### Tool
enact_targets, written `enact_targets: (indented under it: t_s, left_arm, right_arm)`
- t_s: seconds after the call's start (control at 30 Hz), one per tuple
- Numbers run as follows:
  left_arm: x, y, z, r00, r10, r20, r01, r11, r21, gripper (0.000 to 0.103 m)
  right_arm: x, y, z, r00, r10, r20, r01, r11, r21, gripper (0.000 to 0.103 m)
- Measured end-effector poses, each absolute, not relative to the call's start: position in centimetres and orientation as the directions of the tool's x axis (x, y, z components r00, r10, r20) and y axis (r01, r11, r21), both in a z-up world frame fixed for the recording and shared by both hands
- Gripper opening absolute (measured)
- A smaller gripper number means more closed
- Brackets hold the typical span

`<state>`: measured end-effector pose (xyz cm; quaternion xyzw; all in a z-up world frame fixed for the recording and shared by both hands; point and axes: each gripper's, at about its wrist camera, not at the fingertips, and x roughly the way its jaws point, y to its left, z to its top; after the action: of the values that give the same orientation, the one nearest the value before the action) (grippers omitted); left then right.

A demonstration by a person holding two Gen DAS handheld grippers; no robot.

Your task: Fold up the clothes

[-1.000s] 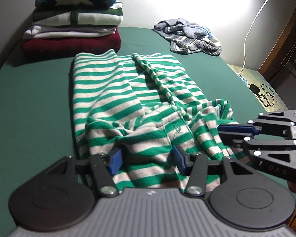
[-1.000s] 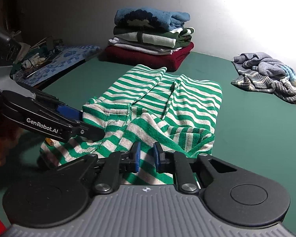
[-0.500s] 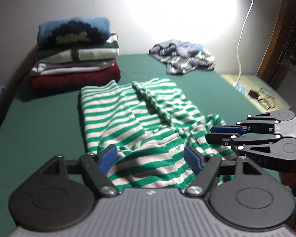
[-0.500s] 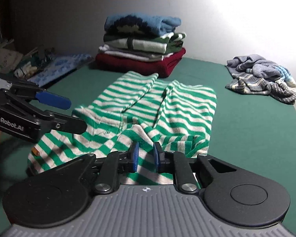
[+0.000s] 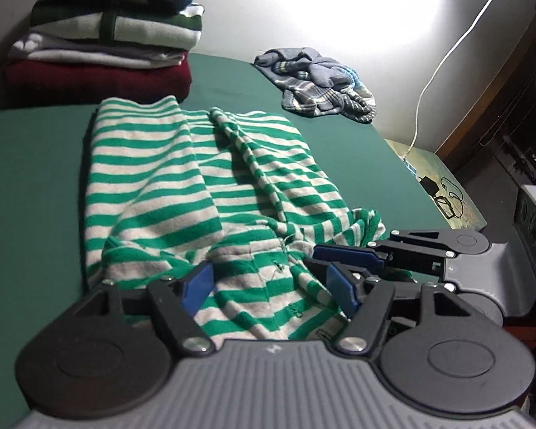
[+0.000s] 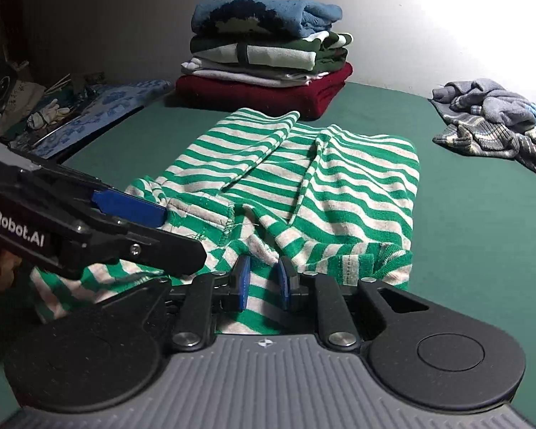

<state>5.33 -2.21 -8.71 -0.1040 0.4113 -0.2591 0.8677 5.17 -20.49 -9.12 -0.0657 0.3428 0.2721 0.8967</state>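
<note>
1. Striped shirt (image 5: 211,193), green and pale grey, lies partly folded mid-counter (image 5: 28,164), its bunched near end at 6 o'clock under both tools.
2. It looks a soft, light knit: limp, prone to sag and wrinkle, so I would pinch a doubled hem or a corner.
3. Left gripper (image 5: 268,284): jaws apart and closing, cloth between them, not yet pinched.
4. Right gripper (image 6: 262,280): jaws nearly together, clamped on a fold of the shirt.
5. Folded stack (image 6: 264,57) sits at 12 o'clock, a crumpled blue garment (image 6: 496,121) at 2 o'clock.
6. Readable writing: "enRobot.AI" on the left tool's side.
</note>
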Motion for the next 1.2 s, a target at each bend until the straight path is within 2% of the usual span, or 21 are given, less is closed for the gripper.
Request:
enact_targets:
  t_s: [0.13, 0.23, 0.33, 0.43, 0.6, 0.7, 0.83, 0.9, 0.93, 1.0, 1.1, 1.2]
  left_arm:
    - [6.3, -3.2, -9.3, 0.531, -0.530, -0.661, 0.384, 0.846, -0.370, 0.075]
    - [6.3, -2.8, -9.2, 0.522, -0.547, -0.654, 0.380, 0.836, -0.395, 0.078]
    - [6.1, -2.2, -8.6, 0.513, -0.555, -0.654, 0.390, 0.830, -0.399, 0.078]
    - [5.4, -1.5, -6.9, 0.542, -0.547, -0.638, 0.396, 0.836, -0.380, 0.078]
    - [2.9, 1.6, -4.6, 0.596, -0.516, -0.616, 0.384, 0.856, -0.345, 0.091]
    - [1.5, 3.8, -5.4, 0.590, -0.471, -0.656, 0.340, 0.881, -0.328, 0.091]
    - [0.9, 6.2, -8.3, 0.544, -0.437, -0.716, 0.223, 0.898, -0.379, 0.088]
    - [0.5, 6.6, -8.7, 0.544, -0.449, -0.709, 0.200, 0.890, -0.410, 0.088]
    - [0.4, 6.6, -8.8, 0.547, -0.456, -0.702, 0.195, 0.885, -0.423, 0.088]
    - [0.5, 6.1, -9.0, 0.545, -0.471, -0.693, 0.195, 0.876, -0.442, 0.088]
    - [1.0, 5.1, -9.8, 0.531, -0.475, -0.702, 0.194, 0.874, -0.445, 0.088]
    - [1.3, 4.4, -10.3, 0.521, -0.468, -0.714, 0.192, 0.879, -0.436, 0.089]
  right_arm:
    - [5.4, -20.8, -9.5, 0.632, 0.450, -0.631, -0.529, 0.845, 0.073, 0.020]
    - [5.3, -21.6, -8.9, 0.641, 0.452, -0.621, -0.503, 0.858, 0.106, 0.022]
    - [4.4, -23.4, -7.0, 0.692, 0.457, -0.559, -0.457, 0.877, 0.151, 0.023]
    - [3.5, -26.2, -5.2, 0.735, 0.437, -0.518, -0.388, 0.898, 0.207, 0.033]
    - [2.3, -29.6, -5.1, 0.705, 0.387, -0.595, -0.352, 0.918, 0.180, 0.034]
    - [1.7, -30.1, -6.2, 0.670, 0.394, -0.630, -0.354, 0.915, 0.195, 0.035]
    - [1.6, -29.4, -7.7, 0.635, 0.414, -0.652, -0.358, 0.906, 0.226, 0.036]
    - [1.9, -28.7, -7.8, 0.620, 0.437, -0.651, -0.374, 0.895, 0.245, 0.031]
    - [2.0, -28.4, -7.8, 0.612, 0.445, -0.653, -0.381, 0.890, 0.250, 0.018]
    - [2.2, -28.0, -7.3, 0.629, 0.456, -0.630, -0.390, 0.886, 0.252, 0.008]
    - [2.2, -27.6, -6.3, 0.645, 0.490, -0.587, -0.425, 0.868, 0.257, 0.008]
    - [2.3, -27.0, -7.2, 0.631, 0.452, -0.631, -0.455, 0.874, 0.171, 0.008]
